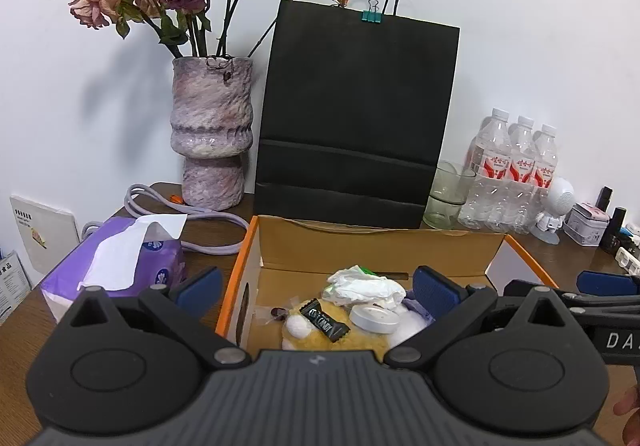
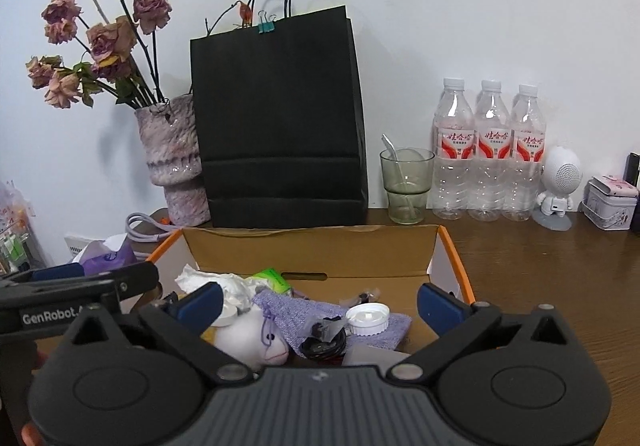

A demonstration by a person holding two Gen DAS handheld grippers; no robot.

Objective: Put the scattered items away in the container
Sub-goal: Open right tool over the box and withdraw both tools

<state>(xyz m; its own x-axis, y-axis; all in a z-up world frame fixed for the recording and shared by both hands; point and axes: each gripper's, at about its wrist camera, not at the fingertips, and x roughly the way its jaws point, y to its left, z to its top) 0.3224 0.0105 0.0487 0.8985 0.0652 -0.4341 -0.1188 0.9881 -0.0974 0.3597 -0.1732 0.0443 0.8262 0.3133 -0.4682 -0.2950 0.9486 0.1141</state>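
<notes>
Over the open cardboard box (image 2: pixel 312 250) on the wooden table (image 2: pixel 560 278), the left gripper (image 1: pixel 320 286) and right gripper (image 2: pixel 320 302) hang with jaws spread wide, grasping nothing. Inside lie a plush toy (image 2: pixel 256 338), a purple pouch (image 2: pixel 296 310), a white cap (image 2: pixel 368 320) and a candy (image 1: pixel 325 323) (black wrapper).

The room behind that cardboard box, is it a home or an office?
Probably a lived-in home desk or side table: a vase of dried roses, a tissue pack and bottled water stand against a plain white wall.
</notes>
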